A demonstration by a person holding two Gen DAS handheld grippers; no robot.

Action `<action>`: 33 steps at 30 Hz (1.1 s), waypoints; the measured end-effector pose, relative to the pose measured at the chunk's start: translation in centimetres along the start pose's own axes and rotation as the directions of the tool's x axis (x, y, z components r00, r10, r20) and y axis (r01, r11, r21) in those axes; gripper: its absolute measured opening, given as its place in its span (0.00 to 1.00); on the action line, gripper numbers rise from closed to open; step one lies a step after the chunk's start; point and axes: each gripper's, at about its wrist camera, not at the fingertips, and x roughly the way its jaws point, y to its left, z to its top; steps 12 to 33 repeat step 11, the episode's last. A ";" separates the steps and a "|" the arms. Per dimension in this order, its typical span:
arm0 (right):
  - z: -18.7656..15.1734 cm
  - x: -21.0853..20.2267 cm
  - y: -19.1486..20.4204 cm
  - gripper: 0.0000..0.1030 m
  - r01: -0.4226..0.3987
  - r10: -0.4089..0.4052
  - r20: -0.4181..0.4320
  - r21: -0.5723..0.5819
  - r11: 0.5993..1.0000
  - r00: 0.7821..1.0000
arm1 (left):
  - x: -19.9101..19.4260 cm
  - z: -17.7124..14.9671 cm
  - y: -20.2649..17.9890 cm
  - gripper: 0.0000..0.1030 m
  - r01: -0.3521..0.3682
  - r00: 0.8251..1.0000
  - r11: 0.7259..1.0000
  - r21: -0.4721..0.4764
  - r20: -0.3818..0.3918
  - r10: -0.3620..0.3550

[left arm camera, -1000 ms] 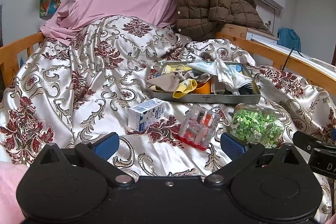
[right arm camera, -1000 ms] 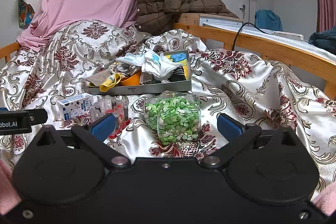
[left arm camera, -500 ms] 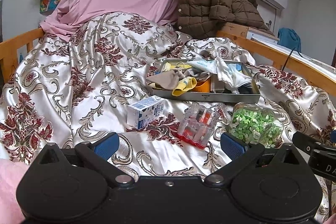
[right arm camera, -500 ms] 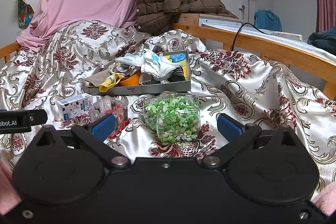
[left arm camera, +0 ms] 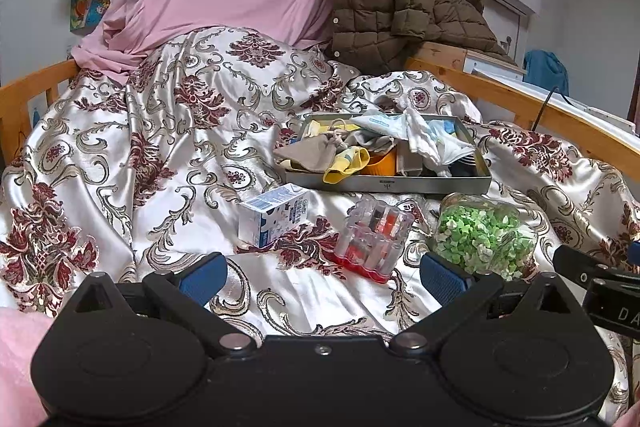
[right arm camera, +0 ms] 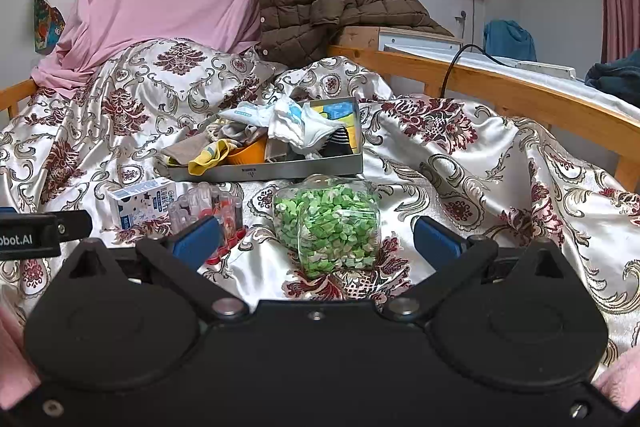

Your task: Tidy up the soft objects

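Both claws are spread wide and hold nothing: left claw (left arm camera: 322, 277), right claw (right arm camera: 316, 237). Each hangs low over the bed (left arm camera: 120, 155), which wears a slick satin cover.

Soft stuff sits heaped in the metal tray (left arm camera: 386, 183), at 12 o'clock from the left claw and 11 o'clock from the right. In the heap:
- grey drawstring pouch (left arm camera: 316, 155), at the tray's 9 o'clock end, spilling over the rim
- yellow cloth (left arm camera: 346, 163), draped over the front rim at 7 o'clock
- white cloth (left arm camera: 434, 141), bunched on top toward 2 o'clock
- an orange bowl (left arm camera: 380, 165) peeks out under the fabric

In front of the tray, 3 hard items line up on the cover: milk carton (left arm camera: 274, 219) at 11 o'clock of the left claw, clear vial case (left arm camera: 372, 239) dead ahead, jar of green bits (right arm camera: 326, 223) dead ahead of the right claw.

Handling call: the fabrics are light and limp, and they will drape and drag neighbours along. Pinch a raised fold or bunch, not a flat edge. The yellow cloth's overhanging lobe and the peak of the white cloth look the easiest bites. The pouch cord could snag.

Stage unclear: a jumbled heap in a tray fits either soft items gathered in or a pile awaiting sorting.
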 end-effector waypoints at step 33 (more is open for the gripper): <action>0.0 0.0 0.0 0.99 0.001 -0.001 -0.001 -0.003 1.000 1.000 | 0.4 0.1 0.1 0.99 -0.014 1.000 1.000 -0.005 -0.026 0.014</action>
